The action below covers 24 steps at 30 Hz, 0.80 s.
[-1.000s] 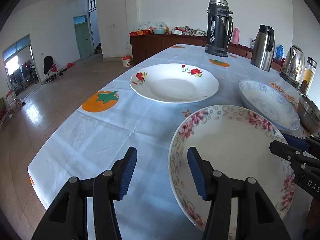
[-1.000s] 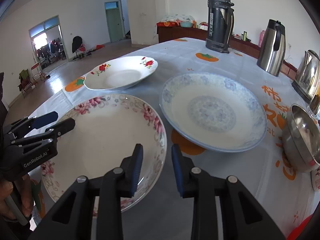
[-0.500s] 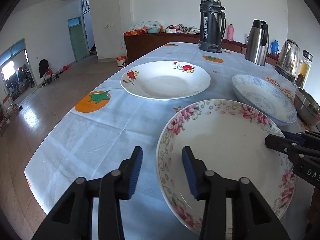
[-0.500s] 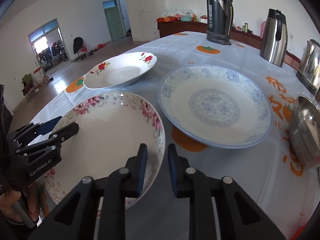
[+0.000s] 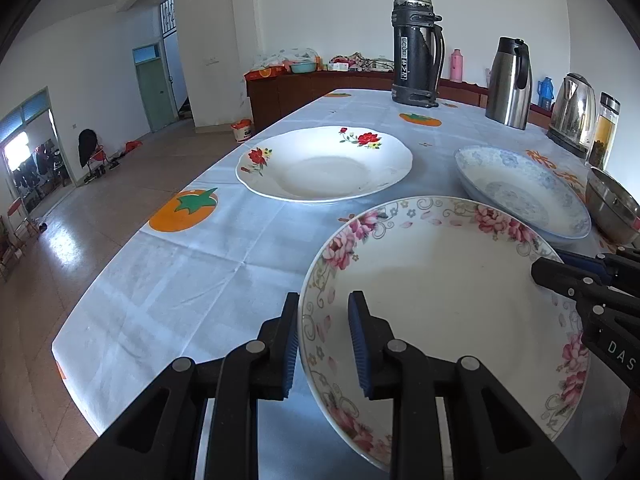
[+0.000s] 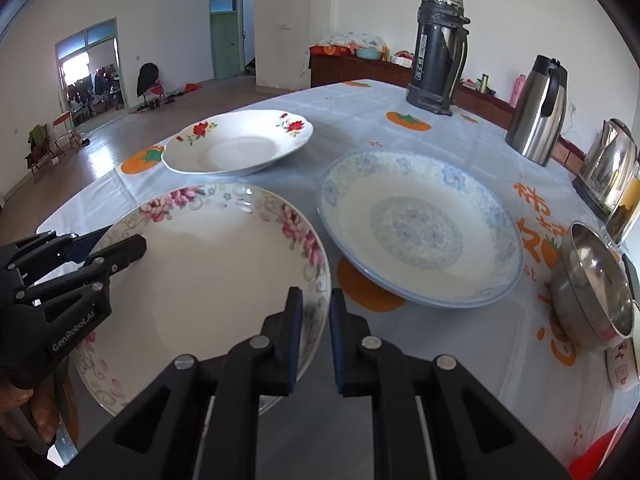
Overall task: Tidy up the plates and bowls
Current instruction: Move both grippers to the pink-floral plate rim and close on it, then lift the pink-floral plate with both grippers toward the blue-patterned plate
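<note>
The pink-flowered plate (image 5: 444, 292) sits at the near end of the table (image 5: 224, 264), close to its near edge, and you have a gripper on each side of its rim. Your left gripper (image 5: 323, 336) straddles the plate's left rim, one blue pad outside and one inside; its jaws have just been closing, and in the left wrist view a gap still shows between the inner pad and the rim, so the grip is not yet tight. Your right gripper (image 6: 316, 330) straddles the right rim the same way; its jaws have also just been closing and now stand almost together, with the rim pinched between the pads.

Just beyond the pink plate, toward the table's right edge, lies the blue-patterned plate (image 6: 420, 228), near it but apart. The red-flowered plate (image 5: 324, 164) lies farther up, nearer the left edge. A steel bowl (image 6: 592, 288) sits tilted at the right edge beside the blue plate. At the far end stand a tall dark flask (image 5: 416, 48), a steel jug (image 5: 510, 84) and a kettle (image 5: 570, 110). The tablecloth carries orange fruit prints.
</note>
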{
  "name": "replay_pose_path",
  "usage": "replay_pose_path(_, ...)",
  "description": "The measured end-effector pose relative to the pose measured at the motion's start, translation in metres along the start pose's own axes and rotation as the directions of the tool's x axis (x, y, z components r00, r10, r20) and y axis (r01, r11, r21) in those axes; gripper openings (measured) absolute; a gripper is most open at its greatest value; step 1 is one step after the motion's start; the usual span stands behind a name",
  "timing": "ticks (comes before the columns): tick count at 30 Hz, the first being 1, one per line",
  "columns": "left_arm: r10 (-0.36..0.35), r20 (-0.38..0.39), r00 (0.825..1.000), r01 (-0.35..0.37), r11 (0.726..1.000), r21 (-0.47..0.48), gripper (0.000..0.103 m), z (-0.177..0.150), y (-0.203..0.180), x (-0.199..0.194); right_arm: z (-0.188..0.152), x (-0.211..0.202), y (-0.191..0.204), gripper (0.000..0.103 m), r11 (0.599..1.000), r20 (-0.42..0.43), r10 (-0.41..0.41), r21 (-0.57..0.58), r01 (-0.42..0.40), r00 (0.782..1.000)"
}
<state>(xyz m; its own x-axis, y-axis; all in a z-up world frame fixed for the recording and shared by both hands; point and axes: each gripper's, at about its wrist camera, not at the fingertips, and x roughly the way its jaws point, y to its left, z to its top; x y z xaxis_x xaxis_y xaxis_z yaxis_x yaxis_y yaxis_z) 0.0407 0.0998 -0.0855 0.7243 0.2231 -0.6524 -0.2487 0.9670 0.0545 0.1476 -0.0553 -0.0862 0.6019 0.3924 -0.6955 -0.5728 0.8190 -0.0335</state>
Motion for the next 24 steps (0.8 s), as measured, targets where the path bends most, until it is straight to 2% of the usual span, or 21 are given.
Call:
replay_pose_path(7,0.01,0.03,1.0,-0.01,1.0,0.006,0.023,0.001,-0.001,-0.006,0.001,-0.002,-0.006,0.012,0.999,0.019,0.022,0.03,-0.022,1.0)
replay_pose_path(14,0.044,0.05,0.998,-0.042,0.998,-0.048,0.022,0.007,0.012,-0.01,0.005,-0.002,0.002,0.012,0.998,0.035,0.064,-0.006,-0.064,0.997)
replay_pose_path(19,0.054,0.055,0.997,-0.048,0.993,-0.103,0.022,0.012,0.024,-0.011,0.015,-0.003,0.006,0.011,0.994,0.035,0.105,-0.036,-0.104,0.994)
replay_pose_path(24,0.056,0.065,0.996,-0.049,0.993,-0.111,0.022,0.021,0.023,-0.012,0.032,-0.01,0.003,0.011,0.993,0.072,0.114,-0.047,-0.111,0.991)
